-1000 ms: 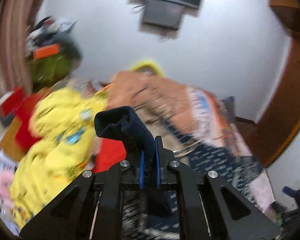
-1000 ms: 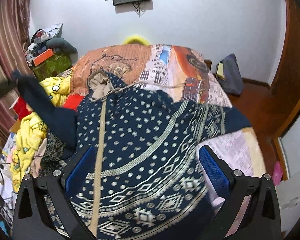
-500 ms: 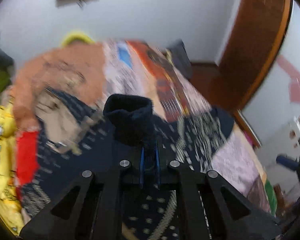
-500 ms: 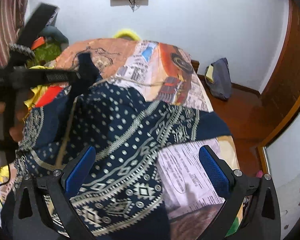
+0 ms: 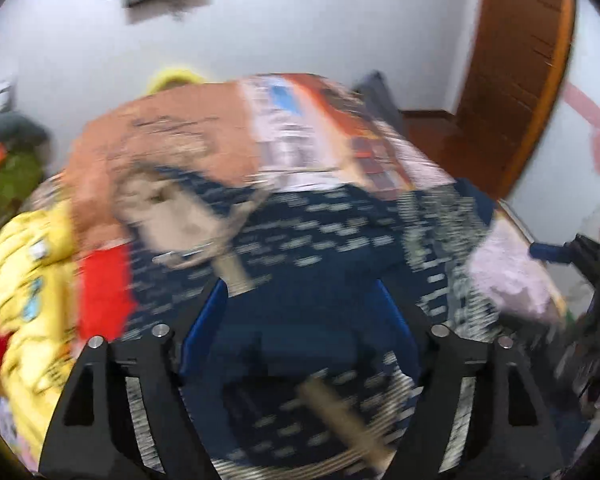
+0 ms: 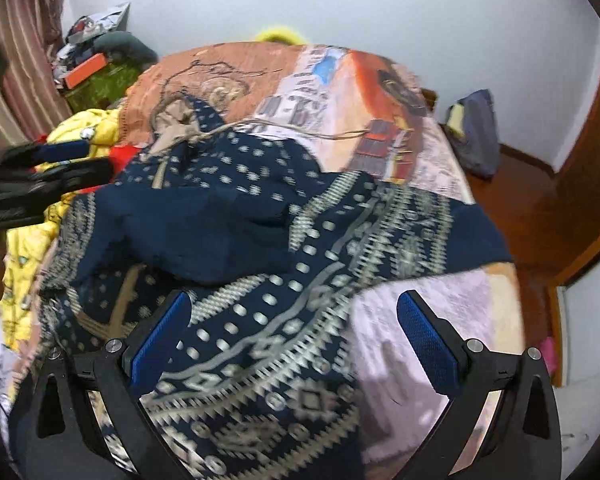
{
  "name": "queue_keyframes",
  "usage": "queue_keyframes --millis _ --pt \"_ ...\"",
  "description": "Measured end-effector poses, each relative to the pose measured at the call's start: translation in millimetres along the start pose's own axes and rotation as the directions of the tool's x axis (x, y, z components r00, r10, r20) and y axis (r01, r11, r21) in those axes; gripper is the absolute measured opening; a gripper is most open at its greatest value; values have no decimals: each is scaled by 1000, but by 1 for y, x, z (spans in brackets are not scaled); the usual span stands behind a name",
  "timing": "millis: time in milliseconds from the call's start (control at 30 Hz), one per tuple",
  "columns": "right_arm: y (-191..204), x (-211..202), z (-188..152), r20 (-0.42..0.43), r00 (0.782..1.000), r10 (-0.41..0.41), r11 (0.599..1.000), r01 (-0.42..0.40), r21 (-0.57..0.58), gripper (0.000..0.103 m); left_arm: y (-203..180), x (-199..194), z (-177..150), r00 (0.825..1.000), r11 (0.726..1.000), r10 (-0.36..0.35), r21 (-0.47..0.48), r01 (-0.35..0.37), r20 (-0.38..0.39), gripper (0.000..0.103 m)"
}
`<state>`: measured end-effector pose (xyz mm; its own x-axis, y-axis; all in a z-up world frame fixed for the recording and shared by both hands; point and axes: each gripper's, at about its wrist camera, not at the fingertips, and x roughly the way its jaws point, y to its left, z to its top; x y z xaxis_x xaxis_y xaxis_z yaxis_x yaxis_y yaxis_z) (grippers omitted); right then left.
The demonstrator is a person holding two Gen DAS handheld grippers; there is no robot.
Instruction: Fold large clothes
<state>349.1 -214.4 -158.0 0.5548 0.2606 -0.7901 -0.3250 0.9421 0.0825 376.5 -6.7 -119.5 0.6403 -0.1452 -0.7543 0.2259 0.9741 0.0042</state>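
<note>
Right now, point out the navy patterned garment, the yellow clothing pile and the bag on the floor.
navy patterned garment (image 6: 260, 312), right wrist view, on its patterned body.
yellow clothing pile (image 6: 24, 256), right wrist view, on the bunched fabric at the bed's left.
bag (image 6: 478, 132), right wrist view, on its dark side.

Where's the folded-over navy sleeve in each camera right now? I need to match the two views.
Left wrist: the navy sleeve sits low in the centre, blurred, between the open fingers of the left gripper.
Right wrist: the sleeve lies left of centre, draped across the patterned hoodie, above the right gripper.
Shared landmark: the beige drawstring near the hood, at centre-left in the left view.
</note>
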Motion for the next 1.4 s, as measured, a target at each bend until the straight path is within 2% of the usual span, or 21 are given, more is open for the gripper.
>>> queue_keyframes --millis 67,200,367,400,500,567,600,633,700,733,800,900,967,1000,1067,1133,1267,1400 --pt "4 13 8 -24 999 37 999 -37 10 101 29 -6 -21 998 998 66 -21 -67 -16 82" --pt "14 48 21 -98 991 87 996 -85 23 88 78 -5 -77 977 982 175 -56 -182 -119 82" --pt "21 93 23 -214 971 104 994 -92 65 63 112 3 -148 951 965 205 -118 -236 -229 82" --pt "22 103 22 -243 963 115 992 -100 76 61 116 6 -162 947 963 199 -129 -237 -251 82" --pt "29 110 21 -229 971 63 998 -54 42 61 117 17 -191 933 962 196 -125 -243 -301 82" --pt "33 109 22 -217 975 40 999 -35 28 56 116 24 -204 916 952 244 -99 -288 -319 82" --pt "36 108 22 -210 977 31 999 -27 20 50 117 27 -208 909 944 269 -99 -314 -318 82" --pt "38 106 22 -202 979 29 1000 -27 12 37 119 28 -210 913 940 273 -118 -320 -304 82" --pt "40 104 26 -198 979 54 999 -53 8 22 123 27 -207 915 928 288 -154 -339 -281 81" --pt "42 99 28 -187 981 42 999 -43 -1 19 126 26 -205 908 913 321 -165 -372 -271 79" --pt "44 88 32 -155 987 35 999 -40 -31 17 132 24 -199 900 897 351 -181 -402 -259 71" --pt "39 60 42 -79 996 40 998 -43 -41 17 143 17 -193 899 882 367 -219 -418 -239 71" --pt "34 44 48 -38 998 41 998 -42 -41 17 154 12 -192 890 864 389 -242 -442 -237 71" --pt "31 36 51 -20 999 46 998 -47 -39 17 159 8 -193 894 860 381 -264 -437 -237 71" --pt "26 25 55 5 999 49 998 -49 -34 17 168 3 -195 912 862 341 -312 -400 -229 71" --pt "25 30 58 1 999 44 998 -44 -34 17 165 -1 -198 921 865 315 -330 -378 -229 72" --pt "25 56 48 -65 998 1 999 -4 -43 17 148 4 -206 912 878 321 -280 -388 -257 72" --pt "16 83 32 -143 989 -29 999 27 -18 18 134 11 -215 910 895 292 -252 -369 -296 71"
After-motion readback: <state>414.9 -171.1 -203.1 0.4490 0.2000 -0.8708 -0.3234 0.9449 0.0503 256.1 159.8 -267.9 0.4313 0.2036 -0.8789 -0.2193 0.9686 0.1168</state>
